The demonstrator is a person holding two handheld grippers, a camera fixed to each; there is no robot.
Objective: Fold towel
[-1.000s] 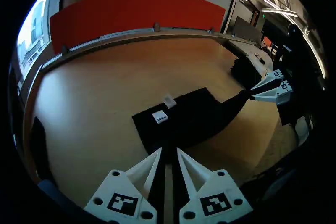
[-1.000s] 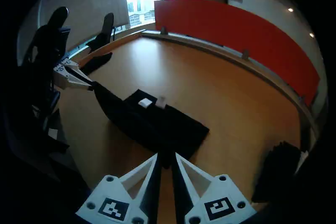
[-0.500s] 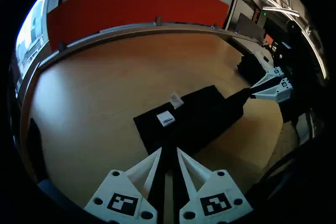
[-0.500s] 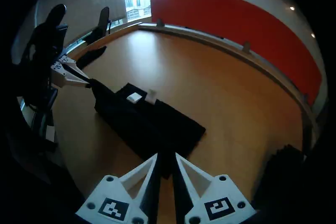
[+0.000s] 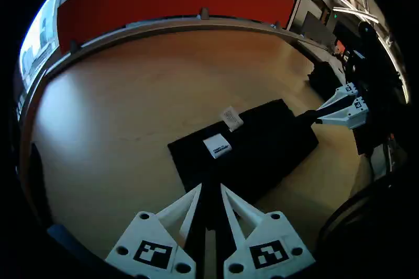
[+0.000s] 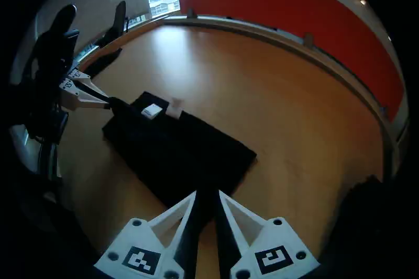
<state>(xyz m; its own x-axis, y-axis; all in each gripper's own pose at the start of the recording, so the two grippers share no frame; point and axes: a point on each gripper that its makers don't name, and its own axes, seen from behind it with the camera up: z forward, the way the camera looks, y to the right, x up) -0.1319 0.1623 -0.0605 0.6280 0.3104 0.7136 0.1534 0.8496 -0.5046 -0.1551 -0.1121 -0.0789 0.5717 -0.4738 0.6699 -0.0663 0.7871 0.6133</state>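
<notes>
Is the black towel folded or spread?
Spread: the towel lies mostly flat on the table, two corners pinched by the left gripper and right gripper. Layers: cannot tell.

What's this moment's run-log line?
left gripper: shut on towel | right gripper: shut on towel | towel: black, spread over wooden table, white tags up

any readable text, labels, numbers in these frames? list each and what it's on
No text is legible.
White tag lying on the black towel: dark print, too blurred to read.
Pale tag at the towel's far edge: faint print, too small to read.
Square markers on the left tongs and right tongs: black-and-white patterns, no words or numbers.
</notes>
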